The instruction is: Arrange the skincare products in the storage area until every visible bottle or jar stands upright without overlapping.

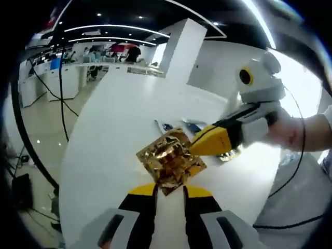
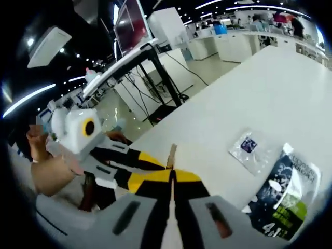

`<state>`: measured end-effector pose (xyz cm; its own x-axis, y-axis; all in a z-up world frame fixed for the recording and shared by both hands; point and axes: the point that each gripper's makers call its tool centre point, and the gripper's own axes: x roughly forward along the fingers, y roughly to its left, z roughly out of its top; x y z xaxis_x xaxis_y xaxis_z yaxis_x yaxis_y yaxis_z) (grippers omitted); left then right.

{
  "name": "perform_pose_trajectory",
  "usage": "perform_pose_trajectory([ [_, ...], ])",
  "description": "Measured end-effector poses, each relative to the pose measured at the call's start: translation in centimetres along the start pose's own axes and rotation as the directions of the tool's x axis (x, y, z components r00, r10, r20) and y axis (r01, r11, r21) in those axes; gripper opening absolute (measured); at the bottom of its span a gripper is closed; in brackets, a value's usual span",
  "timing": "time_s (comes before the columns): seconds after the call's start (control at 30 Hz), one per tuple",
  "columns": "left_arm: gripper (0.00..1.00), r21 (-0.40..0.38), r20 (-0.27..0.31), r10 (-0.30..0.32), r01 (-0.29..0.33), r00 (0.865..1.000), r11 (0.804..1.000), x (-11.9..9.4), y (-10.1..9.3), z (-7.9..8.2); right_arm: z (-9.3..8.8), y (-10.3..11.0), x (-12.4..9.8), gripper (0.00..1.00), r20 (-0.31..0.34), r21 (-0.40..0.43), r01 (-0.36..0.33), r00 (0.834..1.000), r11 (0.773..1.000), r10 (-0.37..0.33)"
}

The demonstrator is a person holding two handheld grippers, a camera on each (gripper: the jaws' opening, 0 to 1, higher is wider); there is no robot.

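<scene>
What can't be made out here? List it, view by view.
- Left gripper view: the sachets are half hidden behind the gold packet and the right gripper; their print is too small to read.
- Right gripper view: the gold packet shows edge-on between the shut jaws, so its face is hidden.
- Right gripper view: the dark sachet is cut off by the edge, its print blurred.

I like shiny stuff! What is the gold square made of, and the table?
The gold packet looks like thin metallic foil: crinkled, with bright glints. It could be foil-coated plastic. The table looks like smooth, white, slightly glossy laminate or plastic; ceiling light reflects softly off it.
</scene>
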<state>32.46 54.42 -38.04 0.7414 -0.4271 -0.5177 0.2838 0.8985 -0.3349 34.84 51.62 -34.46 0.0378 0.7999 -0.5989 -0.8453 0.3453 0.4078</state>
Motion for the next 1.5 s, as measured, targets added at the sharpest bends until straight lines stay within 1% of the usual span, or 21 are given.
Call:
perform_pose_trajectory([
  [0.07, 0.24, -0.019, 0.0, -0.021, 0.021, 1.0, 1.0, -0.2, -0.5, -0.2, 0.1, 0.3, -0.6, 0.01, 0.013, 0.009, -0.015, 1.0, 1.0, 0.015],
  [0.17, 0.24, -0.061, 0.045, -0.063, 0.065, 0.997, 0.996, -0.4, -1.5, 0.3, 0.3, 1.3, -2.0, 0.01, 0.056, 0.04, -0.056, 0.997, 0.998, 0.054],
  [0.27, 0.24, -0.089, 0.075, -0.086, 0.093, 0.993, 0.992, -0.5, -2.2, 0.6, 0.3, 2.4, -3.0, 0.01, 0.081, 0.028, -0.092, 0.993, 0.995, 0.089],
  [0.37, 0.25, -0.095, 0.081, -0.131, 0.139, 0.988, 0.986, -0.6, -3.1, 0.7, -0.2, 2.7, -3.6, 0.01, 0.077, 0.004, -0.087, 0.993, 0.996, 0.086],
  [0.43, 0.25, -0.088, 0.116, -0.182, 0.193, 0.976, 0.977, -1.0, -4.4, 1.5, -0.5, 2.5, -3.9, 0.01, 0.072, -0.001, -0.077, 0.994, 0.997, 0.077],
  [0.47, 0.25, -0.091, 0.131, -0.189, 0.202, 0.973, 0.975, -1.1, -4.6, 1.8, -0.6, 2.4, -3.9, 0.01, 0.07, -0.004, -0.072, 0.995, 0.997, 0.072],
  [0.5, 0.28, -0.098, 0.166, -0.207, 0.225, 0.964, 0.969, -1.4, -5.1, 2.5, -0.8, 2.2, -4.1, 0.01, 0.067, -0.008, -0.063, 0.996, 0.998, 0.063],
  [0.53, 0.29, -0.102, 0.149, -0.189, 0.205, 0.971, 0.973, -1.4, -4.8, 2.3, -0.8, 2.1, -4.2, 0.01, 0.071, -0.008, -0.059, 0.996, 0.998, 0.059],
  [0.57, 0.29, -0.091, 0.176, -0.218, 0.237, 0.96, 0.967, -1.6, -5.4, 2.9, -0.9, 1.9, -4.4, 0.01, 0.071, -0.005, -0.052, 0.996, 0.999, 0.052],
  [0.63, 0.27, -0.101, 0.173, -0.211, 0.231, 0.962, 0.968, -1.8, -5.4, 3.2, -0.5, 1.6, -5.3, 0.01, 0.103, 0.031, -0.054, 0.993, 0.998, 0.05],
  [0.83, 0.19, -0.11, 0.209, -0.217, 0.243, 0.954, 0.964, -2.1, -6.2, 4.3, -0.8, 0.8, -6.3, 0.01, 0.13, 0.056, -0.024, 0.991, 0.998, 0.016],
  [0.93, 0.15, -0.129, 0.229, -0.219, 0.253, 0.948, 0.959, -2.1, -6.4, 4.6, -0.9, 0.7, -6.8, 0.01, 0.144, 0.086, -0.035, 0.989, 0.996, 0.022],
  [1.0, 0.1, -0.144, 0.235, -0.227, 0.265, 0.945, 0.953, -2.2, -6.7, 4.7, -1.0, 0.5, -7.0, 0.01, 0.142, 0.082, -0.019, 0.99, 0.996, 0.007],
  [1.03, 0.03, -0.147, 0.238, -0.231, 0.27, 0.943, 0.951, -2.2, -6.8, 4.8, -1.2, 0.6, -6.9, 0.01, 0.138, 0.087, -0.024, 0.99, 0.996, 0.012],
  [1.07, 0.03, -0.156, 0.235, -0.237, 0.277, 0.943, 0.948, -2.1, -6.9, 4.8, -1.2, 0.6, -6.9, 0.01, 0.137, 0.091, -0.026, 0.99, 0.996, 0.013],
  [1.13, 0.02, -0.153, 0.234, -0.226, 0.265, 0.946, 0.952, -1.8, -6.9, 4.8, -1.5, 0.5, -6.9, 0.01, 0.13, 0.084, -0.011, 0.992, 0.996, 0.0],
  [1.17, 0.01, -0.159, 0.227, -0.211, 0.25, 0.951, 0.955, -1.6, -6.7, 4.8, -1.6, 0.5, -6.8, 0.01, 0.126, 0.083, -0.01, 0.992, 0.997, -0.001],
  [1.2, 0.01, -0.156, 0.199, -0.183, 0.216, 0.963, 0.964, -1.0, -6.4, 4.6, -1.8, 0.5, -6.7, 0.01, 0.12, 0.083, -0.003, 0.993, 0.997, -0.007],
  [1.23, 0.01, -0.142, 0.185, -0.175, 0.202, 0.967, 0.969, -0.8, -6.5, 4.5, -2.1, 0.2, -6.7, 0.01, 0.105, 0.061, 0.031, 0.994, 0.998, -0.037],
  [1.33, 0.01, -0.101, 0.157, -0.164, 0.181, 0.974, 0.978, -0.1, -6.8, 4.8, -2.4, -0.9, -6.6, 0.01, 0.089, 0.044, 0.098, 0.991, 0.994, -0.102],
  [1.5, 0.01, -0.082, 0.112, -0.134, 0.143, 0.985, 0.986, 1.5, -6.5, 5.2, -2.3, -2.7, -6.3, 0.02, 0.069, 0.059, 0.154, 0.985, 0.986, -0.158],
])
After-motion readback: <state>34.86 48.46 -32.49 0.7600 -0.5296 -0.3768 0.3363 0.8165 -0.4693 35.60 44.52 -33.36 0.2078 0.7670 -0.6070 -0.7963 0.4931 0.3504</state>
